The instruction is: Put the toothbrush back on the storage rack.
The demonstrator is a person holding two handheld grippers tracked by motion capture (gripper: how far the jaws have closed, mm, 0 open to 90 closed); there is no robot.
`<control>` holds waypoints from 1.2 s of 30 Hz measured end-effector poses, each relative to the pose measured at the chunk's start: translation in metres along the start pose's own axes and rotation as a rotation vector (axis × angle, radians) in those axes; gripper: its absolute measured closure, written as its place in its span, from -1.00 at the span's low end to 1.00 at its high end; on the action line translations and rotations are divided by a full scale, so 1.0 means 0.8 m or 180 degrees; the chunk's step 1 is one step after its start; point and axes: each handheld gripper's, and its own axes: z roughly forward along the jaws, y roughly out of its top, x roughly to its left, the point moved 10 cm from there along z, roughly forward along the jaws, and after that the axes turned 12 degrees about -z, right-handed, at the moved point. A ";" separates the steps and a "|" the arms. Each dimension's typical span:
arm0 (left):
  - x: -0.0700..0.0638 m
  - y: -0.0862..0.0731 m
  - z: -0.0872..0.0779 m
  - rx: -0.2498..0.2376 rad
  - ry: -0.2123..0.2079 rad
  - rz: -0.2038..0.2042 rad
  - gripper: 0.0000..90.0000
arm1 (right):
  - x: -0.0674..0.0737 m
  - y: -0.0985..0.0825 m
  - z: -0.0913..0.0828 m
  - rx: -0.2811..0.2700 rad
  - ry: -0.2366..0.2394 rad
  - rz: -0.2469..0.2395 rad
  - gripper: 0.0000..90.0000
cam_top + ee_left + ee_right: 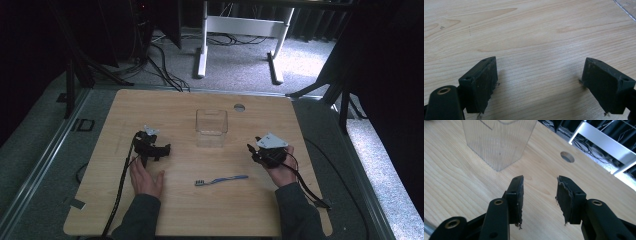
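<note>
— What sat near the jaws?
— A clear, ribbed plastic box (499, 142) stood ahead of the right gripper (539, 200), whose jaws gaped, empty. The thin blue toothbrush (221, 179) lay between both grippers on smooth wood.
— And the left gripper (539, 82)?
— Wide open, empty.

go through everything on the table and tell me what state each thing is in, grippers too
Clear plastic container: upright, empty, open at the top.
Toothbrush: lying flat on the table, untouched.
Left gripper: open, nothing between the jaws.
Right gripper: open, nothing between the jaws, facing the container.
</note>
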 end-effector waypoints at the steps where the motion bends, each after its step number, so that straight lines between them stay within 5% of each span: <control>1: 0.000 0.000 0.000 0.0000 0.0000 0.0000 -0.70 | -0.002 0.002 -0.001 -0.0002 0.0007 -0.0012 0.26; 18: 0.001 0.003 0.005 0.0030 0.0048 -0.0042 -0.81 | -0.004 0.007 -0.002 0.0055 0.0346 -0.0005 0.24; 36: 0.001 0.003 0.005 0.0029 0.0061 -0.0052 -0.81 | 0.013 0.028 -0.013 0.0119 0.0646 -0.0370 0.26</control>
